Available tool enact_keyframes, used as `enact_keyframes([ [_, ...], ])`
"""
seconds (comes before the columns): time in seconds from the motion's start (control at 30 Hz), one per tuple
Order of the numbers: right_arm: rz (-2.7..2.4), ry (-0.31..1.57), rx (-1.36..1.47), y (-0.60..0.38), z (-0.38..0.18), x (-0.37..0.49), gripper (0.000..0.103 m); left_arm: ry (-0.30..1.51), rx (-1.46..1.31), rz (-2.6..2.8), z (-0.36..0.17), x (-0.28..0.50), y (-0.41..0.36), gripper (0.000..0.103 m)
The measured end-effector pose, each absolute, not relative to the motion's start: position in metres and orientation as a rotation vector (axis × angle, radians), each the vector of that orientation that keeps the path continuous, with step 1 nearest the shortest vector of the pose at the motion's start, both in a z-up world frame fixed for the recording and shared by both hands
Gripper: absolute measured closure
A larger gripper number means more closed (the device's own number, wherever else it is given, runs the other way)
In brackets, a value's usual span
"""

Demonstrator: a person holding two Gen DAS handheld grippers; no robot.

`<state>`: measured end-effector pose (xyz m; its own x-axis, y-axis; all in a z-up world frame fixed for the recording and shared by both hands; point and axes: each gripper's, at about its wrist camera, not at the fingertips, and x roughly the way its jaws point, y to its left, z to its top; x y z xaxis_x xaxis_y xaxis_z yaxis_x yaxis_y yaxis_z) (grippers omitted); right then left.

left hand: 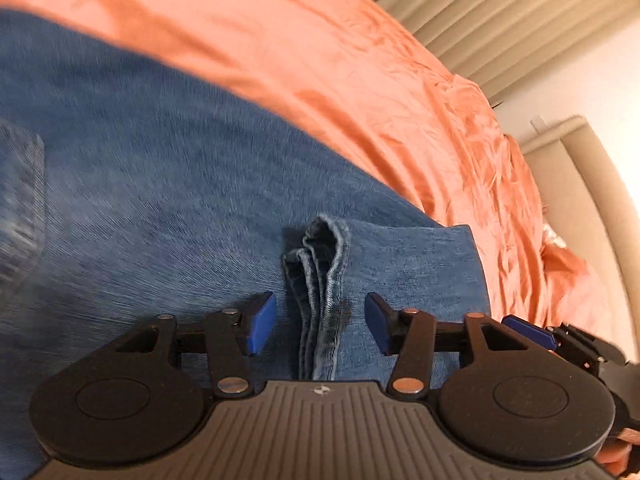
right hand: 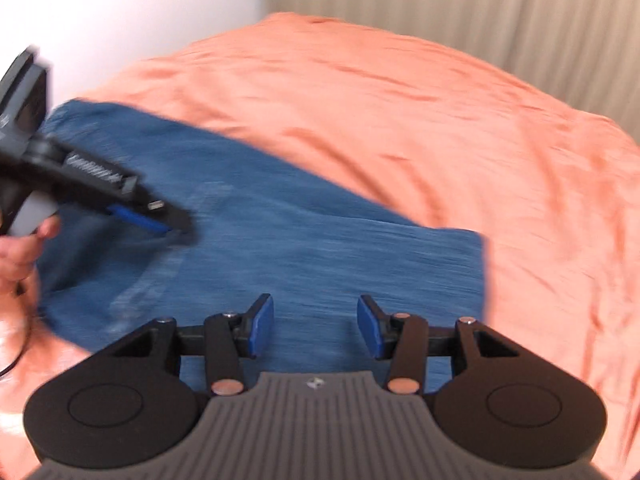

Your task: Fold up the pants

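Blue denim pants (left hand: 160, 184) lie spread on an orange bedsheet (left hand: 360, 80). In the left wrist view my left gripper (left hand: 321, 322) is open, and a bunched hem of the pants (left hand: 320, 280) stands loose between its blue pads without being pinched. In the right wrist view my right gripper (right hand: 316, 326) is open and empty just above the pants (right hand: 300, 232). The left gripper (right hand: 168, 226) shows there at the left, its tip down on the denim. The right gripper's edge shows at the right of the left wrist view (left hand: 560, 338).
The orange sheet (right hand: 400, 120) covers the bed around the pants. Beige pleated curtains (right hand: 440, 4) hang behind the bed. A beige padded headboard (left hand: 580, 184) and a white wall (right hand: 120, 12) border it. A hand (right hand: 20, 252) holds the left gripper.
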<state>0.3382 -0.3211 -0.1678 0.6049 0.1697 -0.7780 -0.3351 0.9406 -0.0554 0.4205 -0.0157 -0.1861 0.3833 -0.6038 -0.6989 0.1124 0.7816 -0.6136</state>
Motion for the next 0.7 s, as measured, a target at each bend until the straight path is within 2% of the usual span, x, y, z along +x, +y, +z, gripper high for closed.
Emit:
enact_keyframes([
  [0.13, 0.207, 0.866, -0.222, -0.351, -0.179, 0.340, 0.060, 1.101, -0.580, -0.513, -0.200, 0.425, -0.019, 0.055],
  [0.2, 0.179, 0.873, -0.221, -0.365, -0.186, 0.339, 0.060, 1.090, -0.573, -0.503, -0.199, 0.425, -0.021, 0.072],
  [0.23, 0.167, 0.878, -0.212, -0.373, -0.189, 0.337, 0.060, 1.071, -0.539, -0.503, -0.193, 0.423, -0.023, 0.084],
  [0.37, 0.136, 0.852, -0.142, -0.401, -0.185, 0.333, 0.060, 0.866, -0.333, -0.602, -0.139, 0.407, -0.040, 0.085],
  [0.4, 0.134, 0.845, -0.122, -0.406, -0.183, 0.332, 0.062, 0.811, -0.260, -0.628, -0.123, 0.403, -0.046, 0.085],
  [0.47, 0.130, 0.841, -0.081, -0.415, -0.177, 0.331, 0.073, 0.718, -0.087, -0.651, -0.099, 0.394, -0.061, 0.085],
  [0.5, 0.140, 0.847, -0.055, -0.419, -0.174, 0.332, 0.080, 0.710, -0.013, -0.652, -0.095, 0.394, -0.067, 0.085],
  [0.53, 0.150, 0.850, -0.027, -0.422, -0.171, 0.331, 0.082, 0.732, 0.041, -0.638, -0.096, 0.397, -0.073, 0.085],
  [0.7, 0.175, 0.885, -0.017, -0.414, -0.180, 0.331, 0.084, 0.886, 0.132, -0.526, -0.148, 0.427, -0.070, 0.085],
])
